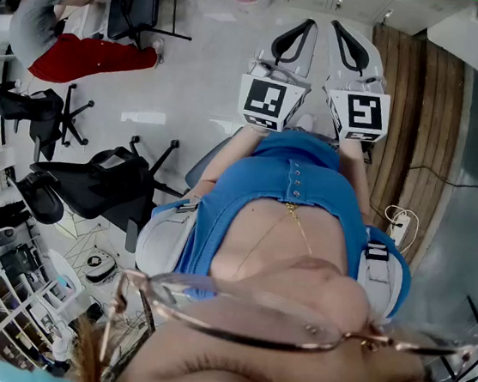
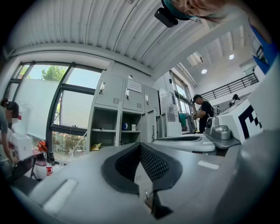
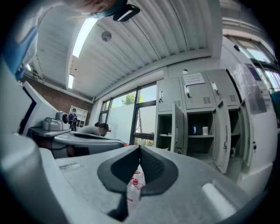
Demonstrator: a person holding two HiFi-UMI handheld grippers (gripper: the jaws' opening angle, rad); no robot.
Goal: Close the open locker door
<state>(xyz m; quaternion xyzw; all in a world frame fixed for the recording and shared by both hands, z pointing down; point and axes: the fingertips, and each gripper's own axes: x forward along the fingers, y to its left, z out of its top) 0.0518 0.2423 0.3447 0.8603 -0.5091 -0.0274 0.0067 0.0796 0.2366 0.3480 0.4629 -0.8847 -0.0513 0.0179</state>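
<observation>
One open locker door (image 3: 178, 131) stands beyond right tool (image 3: 140, 149).

Head cam looks steeply down past the wearer's torso (image 1: 289, 209) to the floor (image 1: 199, 94), with left tongs (image 1: 294, 41) and right tongs (image 1: 354, 46) close below, while each tongs cam sits low, tilted up along its jaws, both sharing the far lockers (image 3: 199, 116) and window (image 2: 39, 103).

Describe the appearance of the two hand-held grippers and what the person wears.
Both the left gripper and the right gripper are light grey plastic with black textured jaw pads. Each carries a white cube with black square markers. The person wears a blue buttoned top.
</observation>
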